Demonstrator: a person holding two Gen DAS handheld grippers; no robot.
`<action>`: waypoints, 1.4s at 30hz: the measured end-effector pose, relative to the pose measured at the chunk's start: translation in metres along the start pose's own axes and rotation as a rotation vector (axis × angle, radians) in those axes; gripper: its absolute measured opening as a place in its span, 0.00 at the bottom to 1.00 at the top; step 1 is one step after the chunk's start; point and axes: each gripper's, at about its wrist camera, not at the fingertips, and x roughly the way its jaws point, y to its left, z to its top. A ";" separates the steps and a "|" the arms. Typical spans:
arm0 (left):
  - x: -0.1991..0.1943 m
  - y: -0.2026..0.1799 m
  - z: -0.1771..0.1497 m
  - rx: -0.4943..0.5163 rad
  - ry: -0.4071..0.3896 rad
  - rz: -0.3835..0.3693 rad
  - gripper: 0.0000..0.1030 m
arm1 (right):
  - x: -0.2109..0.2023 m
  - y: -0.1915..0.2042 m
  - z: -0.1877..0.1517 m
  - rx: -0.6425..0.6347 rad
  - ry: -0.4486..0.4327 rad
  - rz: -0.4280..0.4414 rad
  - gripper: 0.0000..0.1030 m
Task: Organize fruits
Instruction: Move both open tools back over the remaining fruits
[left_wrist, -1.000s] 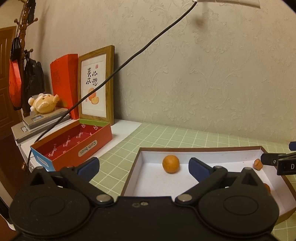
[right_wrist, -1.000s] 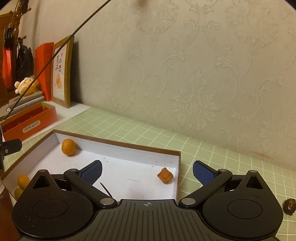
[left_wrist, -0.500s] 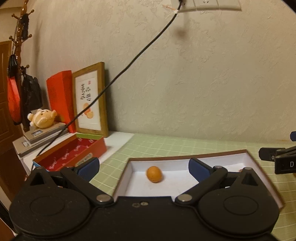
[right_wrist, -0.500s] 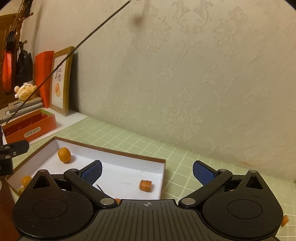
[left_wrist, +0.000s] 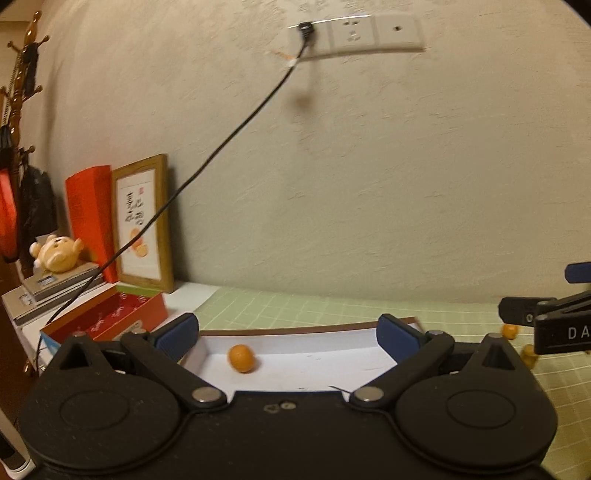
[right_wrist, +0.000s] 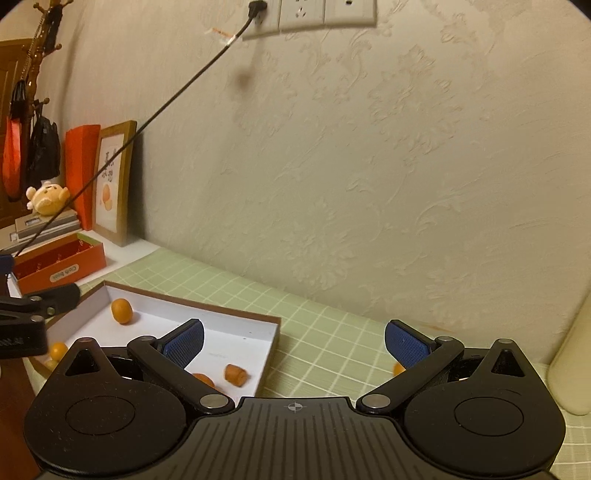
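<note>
A shallow white box (right_wrist: 236, 334) with a brown rim lies on the green checked mat. A round orange fruit (left_wrist: 241, 358) (right_wrist: 121, 311) rests near its far left corner. Several more small orange fruits lie in it, one a stubby piece (right_wrist: 235, 374), one by the left wall (right_wrist: 58, 350). Outside the box, small orange fruits (left_wrist: 509, 330) sit on the mat to the right. My left gripper (left_wrist: 287, 330) hangs open and empty above the box. My right gripper (right_wrist: 294, 341) is open and empty above the mat by the box's right edge.
At the left stand an open red box (left_wrist: 107, 317), a framed picture (left_wrist: 142, 225), a tall red package (left_wrist: 88, 218) and a plush toy (left_wrist: 55, 253) on stacked items. A black cable (left_wrist: 207, 170) runs from the wall socket. A cream container (right_wrist: 570, 354) stands at the right.
Both grippers have risen and tilted up, so the wall socket now shows and the box sits lower and smaller in both views. Both stay open and empty.
</note>
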 end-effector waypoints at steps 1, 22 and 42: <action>-0.002 -0.004 0.000 -0.006 -0.004 -0.012 0.94 | -0.007 -0.003 -0.001 -0.002 -0.006 -0.007 1.00; -0.029 -0.093 -0.006 0.044 -0.057 -0.250 0.94 | -0.091 -0.096 -0.024 0.068 -0.061 -0.135 1.00; -0.013 -0.168 -0.023 0.092 -0.009 -0.370 0.92 | -0.110 -0.155 -0.062 0.127 0.025 -0.279 1.00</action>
